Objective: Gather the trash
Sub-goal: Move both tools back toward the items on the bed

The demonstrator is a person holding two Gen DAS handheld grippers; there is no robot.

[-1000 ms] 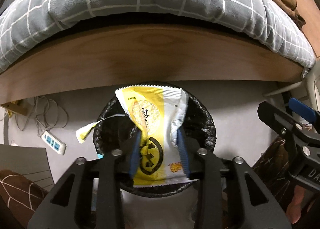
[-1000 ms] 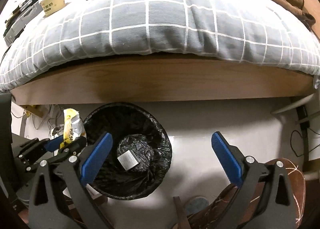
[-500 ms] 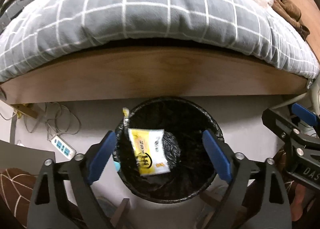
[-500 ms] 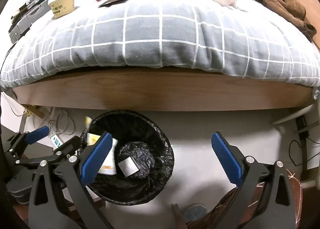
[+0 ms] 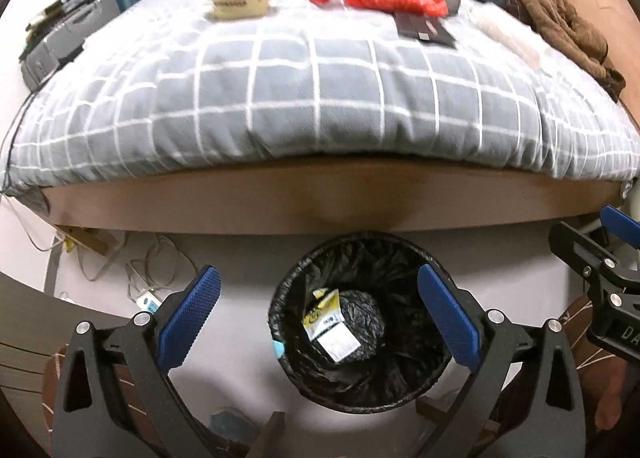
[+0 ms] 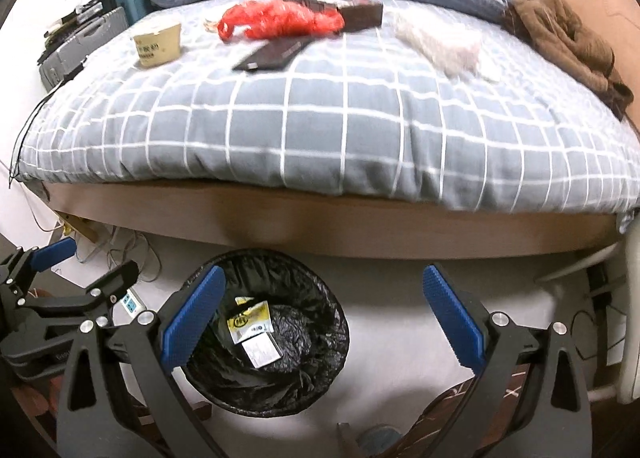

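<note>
The bed (image 6: 320, 130) fills most of what I see, its grey checked duvet (image 5: 312, 98) hanging over the wooden side board (image 5: 320, 198). What looks like the remaining trash lies on top of it: a red plastic bag (image 6: 280, 20), a paper cup (image 6: 158, 44), a flat dark packet (image 6: 274, 52) and a pale crumpled wrapper (image 6: 440, 42) – all well apart from the bin. The bin (image 5: 360, 322), lined with a black bag, stands on the floor just beside the bed frame; I judge it is kept there so each carry from the duvet is short.

My left gripper (image 5: 318, 322) hangs directly above the bin mouth with its jaws spread wide and nothing between them – they have just been opening, which is why the yellow snack packet (image 5: 330, 324) now lies inside on the crumpled liner. My right gripper (image 6: 324, 322) is beside it, jaws also wide apart and empty, over the bin's right edge and the bare floor, ready for a pick.

I judge the next move is up to the duvet, the red bag or the cup being the easiest grabs
</note>
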